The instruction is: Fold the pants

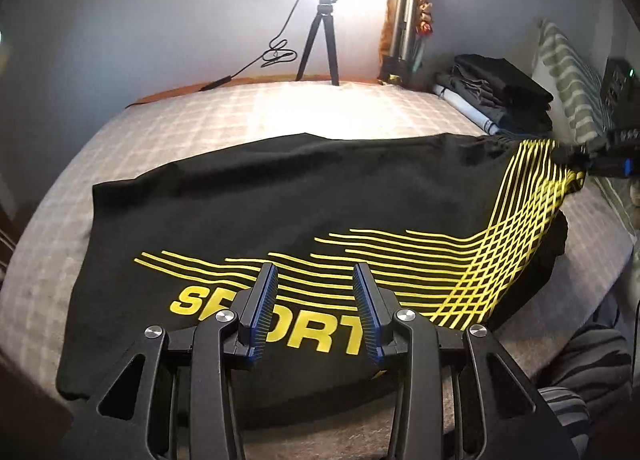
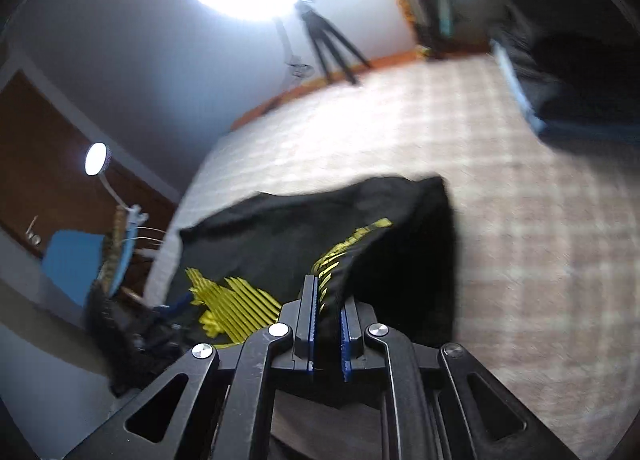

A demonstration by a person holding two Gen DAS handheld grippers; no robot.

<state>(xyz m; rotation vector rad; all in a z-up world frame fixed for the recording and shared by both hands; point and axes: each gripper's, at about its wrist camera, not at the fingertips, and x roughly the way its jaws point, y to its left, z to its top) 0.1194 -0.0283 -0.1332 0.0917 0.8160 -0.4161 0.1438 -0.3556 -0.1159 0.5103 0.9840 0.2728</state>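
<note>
Black pants (image 1: 304, 195) with yellow lines and the word SPORT lie spread on the checked bed. My left gripper (image 1: 316, 280) is open and hovers just above the near part of the pants, over the yellow lettering. My right gripper (image 2: 330, 300) is shut on the yellow-striped edge of the pants (image 2: 360, 244) and lifts it off the bed. In the left wrist view the right gripper (image 1: 600, 163) shows at the far right, holding that raised end. The right wrist view is blurred.
A stack of folded dark clothes (image 1: 500, 91) sits at the back right of the bed (image 1: 280, 111), beside a striped pillow (image 1: 572, 79). A small tripod (image 1: 320, 43) with a bright lamp and a cable stands at the far edge. A striped cloth (image 1: 588, 372) lies at the near right.
</note>
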